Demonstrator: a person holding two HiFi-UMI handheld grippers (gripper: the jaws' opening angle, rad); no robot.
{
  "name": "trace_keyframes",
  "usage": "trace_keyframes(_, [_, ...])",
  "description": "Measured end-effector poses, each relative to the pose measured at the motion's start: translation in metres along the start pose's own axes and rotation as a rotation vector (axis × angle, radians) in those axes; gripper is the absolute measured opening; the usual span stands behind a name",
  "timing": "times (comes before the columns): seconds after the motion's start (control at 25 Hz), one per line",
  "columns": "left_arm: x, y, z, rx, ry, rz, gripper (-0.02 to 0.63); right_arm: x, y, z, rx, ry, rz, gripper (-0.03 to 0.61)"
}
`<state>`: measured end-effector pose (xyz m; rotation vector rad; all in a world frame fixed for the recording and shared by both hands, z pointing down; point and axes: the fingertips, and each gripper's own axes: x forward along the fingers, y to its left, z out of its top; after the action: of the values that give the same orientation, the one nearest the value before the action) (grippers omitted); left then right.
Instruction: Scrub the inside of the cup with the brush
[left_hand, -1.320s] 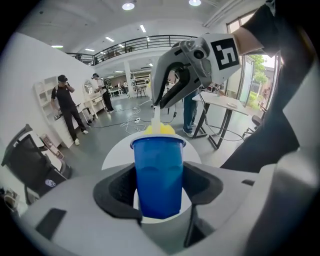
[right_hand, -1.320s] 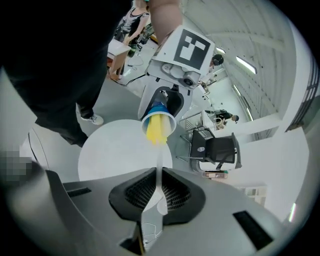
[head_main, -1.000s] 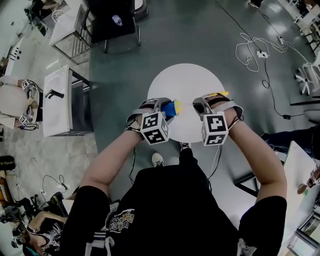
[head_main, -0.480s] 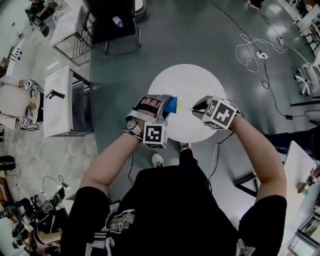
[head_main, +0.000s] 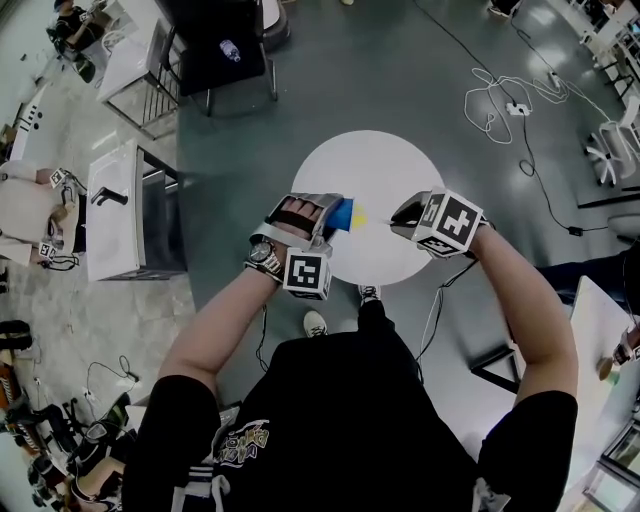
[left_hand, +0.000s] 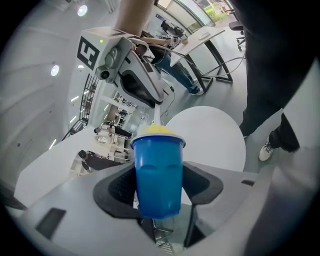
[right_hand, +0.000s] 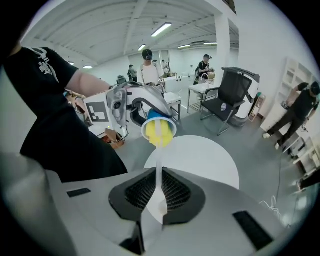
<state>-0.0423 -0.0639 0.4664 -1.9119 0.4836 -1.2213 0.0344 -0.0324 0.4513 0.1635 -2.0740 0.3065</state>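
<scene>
Over a round white table (head_main: 380, 160), the left gripper (head_main: 324, 214) clamps the blue cup (left_hand: 158, 172), the right gripper (right_hand: 159, 196) pinches the brush (right_hand: 159, 165), yellow head (right_hand: 158, 133) in the cup's mouth; best to brace the cup and twist against its wall.

Round table (head_main: 385, 165) at centre, in front of person. Left gripper (head_main: 332, 216) over table's left edge, cup (left_hand: 159, 175) clamped between its jaws, mouth toward right gripper (head_main: 398, 220). Brush (right_hand: 159, 167) clamped in right gripper, head inside cup. Chair (head_main: 215, 45) beyond table, far left. Desk (head_main: 115, 205) left of table. Cables (head_main: 505, 100) on floor, far right.
</scene>
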Motion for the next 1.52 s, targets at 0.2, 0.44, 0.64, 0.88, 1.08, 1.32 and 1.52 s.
trace_keyframes(0.2, [-0.003,-0.001,-0.008,-0.043,0.014,-0.029,0.262,-0.009,-0.001,-0.013,-0.028,0.040,-0.031,0.049])
trace_keyframes(0.44, [0.001,-0.017,-0.026,-0.148,0.051,-0.091,0.262,-0.015,-0.004,-0.022,-0.127,0.113,-0.100,0.049])
trace_keyframes(0.64, [-0.001,-0.025,-0.021,-0.244,0.013,-0.162,0.262,-0.013,-0.004,-0.009,-0.413,0.201,-0.268,0.049])
trace_keyframes(0.88, [-0.001,-0.030,-0.010,-0.376,-0.015,-0.249,0.262,-0.010,-0.009,0.017,-0.780,0.277,-0.514,0.049])
trace_keyframes(1.08, [-0.001,-0.030,-0.014,-0.559,-0.028,-0.335,0.262,-0.003,-0.005,0.031,-0.908,0.301,-0.603,0.048])
trace_keyframes(1.32, [0.002,-0.036,-0.017,-0.595,0.002,-0.362,0.262,0.009,-0.002,0.040,-0.986,0.325,-0.642,0.048])
trace_keyframes(1.52, [0.003,-0.038,-0.020,-0.603,-0.006,-0.349,0.262,0.012,-0.003,0.037,-0.968,0.306,-0.617,0.049])
